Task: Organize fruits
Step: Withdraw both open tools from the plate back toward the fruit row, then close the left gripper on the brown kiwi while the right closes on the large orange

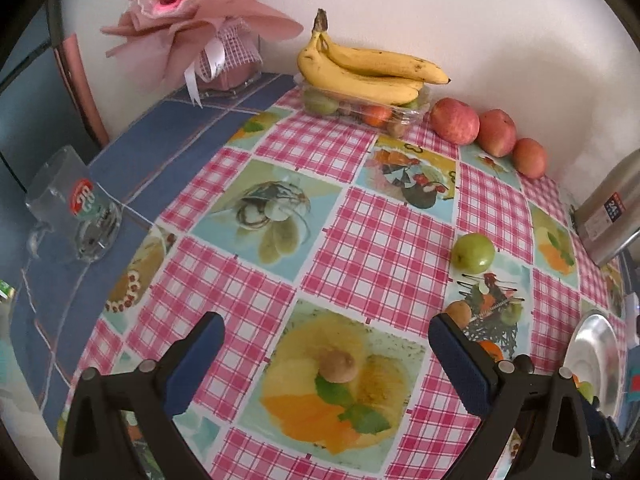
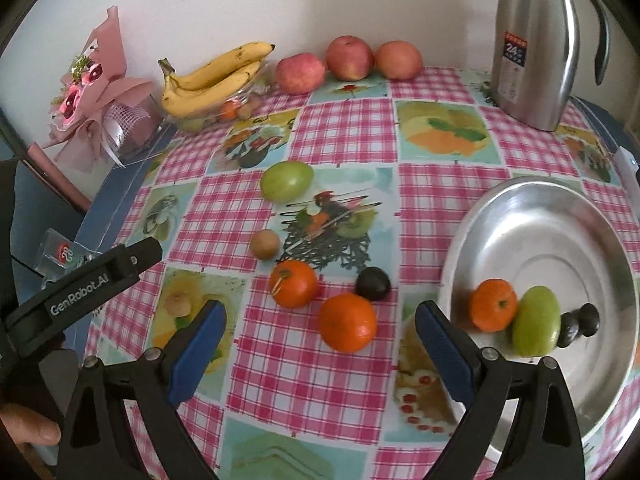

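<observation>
Checked pink-and-white oilcloth [image 1: 376,240] printed with fruit pictures covers the table, which stands against a pale wall. From the left wrist camera, the left gripper [image 1: 326,344] hangs over the near edge with its blue fingers wide apart and nothing between them; a small brown fruit [image 1: 338,365] lies just beyond, a green fruit [image 1: 473,253] farther right, and bananas [image 1: 372,70] rest on a clear tray of fruit at the far wall beside three red apples [image 1: 454,121]. From the right wrist camera, the right gripper [image 2: 320,326] is likewise spread and empty, facing a near orange [image 2: 347,322], with a second orange [image 2: 294,283], a dark plum [image 2: 373,283] and another brown fruit [image 2: 264,243] close around it. At right, the steel plate [image 2: 560,216] already holds an orange, a green fruit and a dark one. Round fruit on slick oilcloth could roll away if a finger nudges it, and the crowded neighbours risk being knocked during the grasp.
</observation>
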The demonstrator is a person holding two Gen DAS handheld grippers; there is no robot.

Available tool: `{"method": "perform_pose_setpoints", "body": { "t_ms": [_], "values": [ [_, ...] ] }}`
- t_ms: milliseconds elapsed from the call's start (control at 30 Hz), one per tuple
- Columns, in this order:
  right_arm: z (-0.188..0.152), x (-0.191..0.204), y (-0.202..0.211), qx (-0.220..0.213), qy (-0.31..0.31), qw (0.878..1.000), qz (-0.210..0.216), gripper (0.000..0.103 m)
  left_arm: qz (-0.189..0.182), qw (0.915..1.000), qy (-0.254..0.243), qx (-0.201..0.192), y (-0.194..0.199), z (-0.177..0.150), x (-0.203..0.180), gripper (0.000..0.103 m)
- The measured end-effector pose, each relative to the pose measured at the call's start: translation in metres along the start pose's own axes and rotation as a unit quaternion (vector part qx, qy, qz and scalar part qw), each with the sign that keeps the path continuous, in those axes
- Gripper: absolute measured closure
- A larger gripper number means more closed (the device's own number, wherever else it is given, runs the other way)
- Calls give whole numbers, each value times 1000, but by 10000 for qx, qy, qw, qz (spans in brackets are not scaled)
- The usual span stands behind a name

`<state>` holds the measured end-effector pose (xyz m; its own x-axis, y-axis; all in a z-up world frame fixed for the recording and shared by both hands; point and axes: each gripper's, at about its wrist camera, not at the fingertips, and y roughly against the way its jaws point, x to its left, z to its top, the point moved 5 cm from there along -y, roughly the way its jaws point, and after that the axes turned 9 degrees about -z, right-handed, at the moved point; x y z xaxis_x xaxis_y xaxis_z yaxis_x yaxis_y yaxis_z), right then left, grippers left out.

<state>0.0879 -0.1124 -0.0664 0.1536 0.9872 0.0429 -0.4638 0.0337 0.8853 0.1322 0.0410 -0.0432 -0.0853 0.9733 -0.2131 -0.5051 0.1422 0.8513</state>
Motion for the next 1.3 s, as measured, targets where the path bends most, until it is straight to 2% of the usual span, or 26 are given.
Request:
{"method": "perform_pose_setpoints", "body": {
  "t_ms": [167, 300, 400, 500, 600, 633, 700, 767, 833, 1033, 1167, 1300],
  "values": [
    [0, 1, -6, 96, -103, 9999, 68, 7, -486, 9985, 199, 135, -8, -2, 2, 0],
    [0, 0, -7, 133, -108, 9998, 44, 7, -550, 9979, 243, 262, -14, -6, 1, 0],
    [1, -3, -7, 125, -171, 9998, 58, 7, -808, 9956, 306, 370, -19, -9, -4, 0],
    [2, -8, -6, 96, -184, 9998, -27, 8, -875, 9946, 323, 446, -22, -11, -7, 1],
    [2, -12, -9, 119, -230, 9996, -66, 12, -845, 9944, 326, 539, -26, -12, -8, 3],
    [2, -12, -10, 136, -235, 9996, -62, 14, -866, 9940, 374, 548, -26, -13, -7, 10],
    [1, -12, -12, 154, -211, 9996, -91, 26, -841, 9936, 452, 597, -29, -13, -6, 14],
    [0, -12, -15, 192, -183, 9996, -111, 27, -760, 9938, 461, 673, -32, -16, -5, 14],
    [-1, -12, -17, 219, -171, 9996, -106, 28, -765, 9931, 495, 735, -36, -19, -5, 22],
    [-5, -11, -27, 329, -66, 9993, -181, 32, -739, 9917, 651, 831, -43, -22, -1, 24],
    [-10, -13, -36, 468, -46, 9986, -261, 39, -684, 9912, 686, 903, -49, -26, 0, 28],
    [-13, -13, -41, 549, 12, 9979, -338, 39, -615, 9917, 668, 913, -49, -26, 0, 30]
  ]
}}
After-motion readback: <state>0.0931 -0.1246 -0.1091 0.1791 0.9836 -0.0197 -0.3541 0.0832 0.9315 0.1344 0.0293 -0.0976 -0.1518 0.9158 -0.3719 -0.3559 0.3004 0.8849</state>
